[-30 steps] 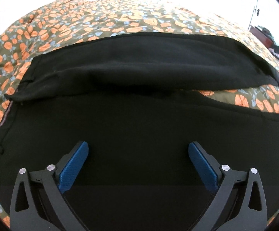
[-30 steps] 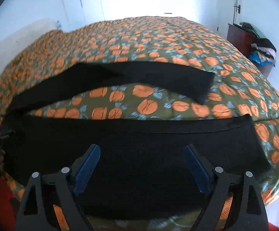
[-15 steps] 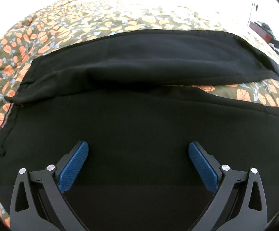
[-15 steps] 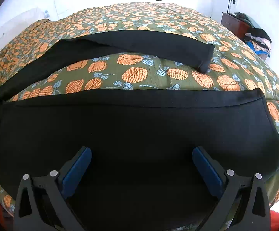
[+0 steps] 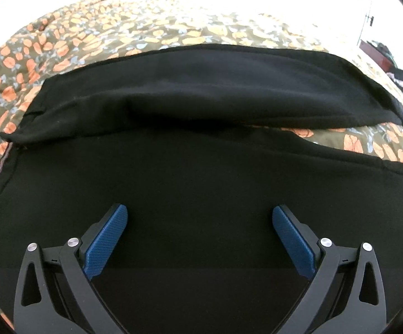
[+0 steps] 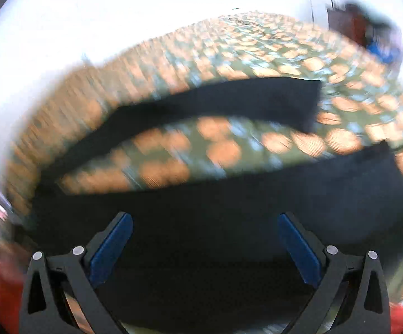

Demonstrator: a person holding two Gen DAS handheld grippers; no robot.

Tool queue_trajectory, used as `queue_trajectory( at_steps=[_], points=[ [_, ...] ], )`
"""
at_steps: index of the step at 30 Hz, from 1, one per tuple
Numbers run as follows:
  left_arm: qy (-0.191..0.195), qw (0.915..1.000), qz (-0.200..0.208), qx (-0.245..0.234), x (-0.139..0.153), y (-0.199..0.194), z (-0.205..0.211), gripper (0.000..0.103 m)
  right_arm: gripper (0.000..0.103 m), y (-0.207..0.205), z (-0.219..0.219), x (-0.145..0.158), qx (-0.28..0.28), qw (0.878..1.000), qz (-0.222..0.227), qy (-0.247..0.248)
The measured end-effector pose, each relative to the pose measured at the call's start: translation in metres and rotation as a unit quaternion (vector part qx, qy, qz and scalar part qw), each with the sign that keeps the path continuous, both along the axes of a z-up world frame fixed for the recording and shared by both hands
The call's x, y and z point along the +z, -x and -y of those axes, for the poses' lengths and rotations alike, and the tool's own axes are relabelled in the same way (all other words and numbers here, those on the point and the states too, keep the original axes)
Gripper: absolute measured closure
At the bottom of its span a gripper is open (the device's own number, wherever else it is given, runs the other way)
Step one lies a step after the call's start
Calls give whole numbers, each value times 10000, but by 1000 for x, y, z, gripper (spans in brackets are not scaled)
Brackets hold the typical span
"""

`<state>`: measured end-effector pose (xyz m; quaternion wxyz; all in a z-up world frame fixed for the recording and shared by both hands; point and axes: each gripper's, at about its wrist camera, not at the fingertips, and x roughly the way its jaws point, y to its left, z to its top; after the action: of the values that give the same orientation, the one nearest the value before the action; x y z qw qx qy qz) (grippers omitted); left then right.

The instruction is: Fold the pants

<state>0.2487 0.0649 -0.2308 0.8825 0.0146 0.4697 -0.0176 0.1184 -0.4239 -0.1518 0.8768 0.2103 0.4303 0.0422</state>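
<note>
floral bedspread (image 5: 145, 33) in orange and olive over a bed, washed out to white toward the far wall. black pants (image 5: 201, 167) spread flat on it, legs parted with a wedge of bedspread between; lower edge cut off by the frame. left gripper (image 5: 200, 222) above the dark cloth, blue pads (image 5: 107, 239) wide apart, nothing held. right gripper (image 6: 204, 231) likewise spread and empty over one leg; right view heavily motion-blurred, dark furniture (image 6: 368, 33) at far right barely legible.

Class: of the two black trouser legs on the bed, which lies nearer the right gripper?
The wider-looking trouser leg directly under the open right gripper; the other leg lies beyond a strip of flowered bedspread.
</note>
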Motion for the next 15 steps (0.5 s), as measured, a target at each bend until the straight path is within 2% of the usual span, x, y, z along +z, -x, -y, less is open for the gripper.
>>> queue_trajectory(
  at_steps=[1, 2, 3, 4, 5, 7, 10, 12, 13, 14, 15],
  points=[
    [-4, 10000, 36, 1, 0, 1, 0, 0, 0, -12, 11, 2, -88, 9983, 7, -580],
    [4, 10000, 58, 7, 0, 2, 0, 0, 1, -29, 27, -1, -302, 9904, -44, -1346],
    [9, 10000, 67, 10, 0, 1, 0, 0, 2, -39, 37, -5, -494, 9837, -94, -1726],
    [16, 10000, 81, 9, 0, 2, -1, 0, 5, -54, 53, -15, -835, 9713, -188, -2218],
    [19, 10000, 89, 7, 1, 2, -1, 0, 11, -63, 64, -23, -1098, 9625, -262, -2465],
    [21, 9999, 124, 6, 1, 3, -1, 0, 14, -76, 89, -42, -1700, 9445, -341, -2789],
    [2, 9998, 203, 13, 0, 5, 0, 0, 21, -82, 113, -63, -2377, 9219, -404, -3034],
    [-18, 9997, 246, 21, -1, 5, 1, 0, 27, -82, 125, -70, -2727, 9066, -279, -3207],
    [-34, 9997, 256, 24, -2, 4, 1, 0, 39, -83, 128, -70, -2855, 9034, -235, -3191],
    [-47, 9997, 255, 24, -2, 4, 2, 0, 62, -84, 130, -70, -2919, 9042, -213, -3111],
    [-48, 9997, 252, 24, -2, 4, 2, 0, 76, -85, 132, -67, -3020, 9077, -226, -2904]
  ],
)
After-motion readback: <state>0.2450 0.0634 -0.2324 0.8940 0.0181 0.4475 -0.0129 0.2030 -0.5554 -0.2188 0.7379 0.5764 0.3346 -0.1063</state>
